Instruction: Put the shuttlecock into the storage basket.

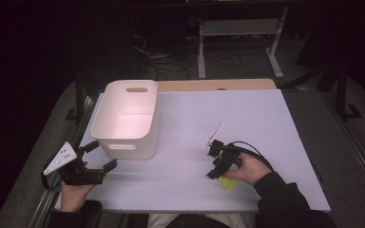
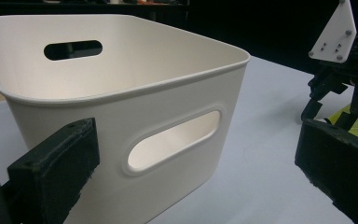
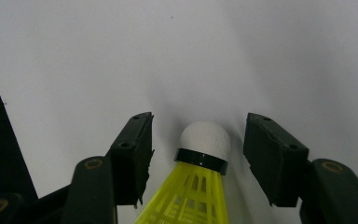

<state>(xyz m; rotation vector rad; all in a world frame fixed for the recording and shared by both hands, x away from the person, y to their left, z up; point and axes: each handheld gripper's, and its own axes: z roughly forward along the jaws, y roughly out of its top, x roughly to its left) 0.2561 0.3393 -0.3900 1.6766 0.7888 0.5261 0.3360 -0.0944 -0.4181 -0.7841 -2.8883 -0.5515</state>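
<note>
A yellow shuttlecock (image 3: 193, 196) with a white cap and black band lies on the white table (image 1: 247, 114) near its front edge, under the person's right hand. My right gripper (image 3: 200, 135) points down at it, one jaw on each side of the cap with a gap on both sides, so it is open. In the high view this gripper (image 1: 218, 172) sits just above the shuttlecock (image 1: 227, 183). A white plastic basket (image 1: 126, 118) with handle slots stands at the left. My left gripper (image 1: 103, 154) is held open beside the basket's near left corner, with nothing between its jaws.
In the left gripper view the basket (image 2: 121, 79) is close in front, between the wide-apart jaws of my left gripper (image 2: 198, 158), with the other gripper (image 2: 345, 79) farther right. A wooden strip (image 1: 218, 84) borders the table's far edge. Dark floor, cables and a metal stand (image 1: 237, 33) lie beyond.
</note>
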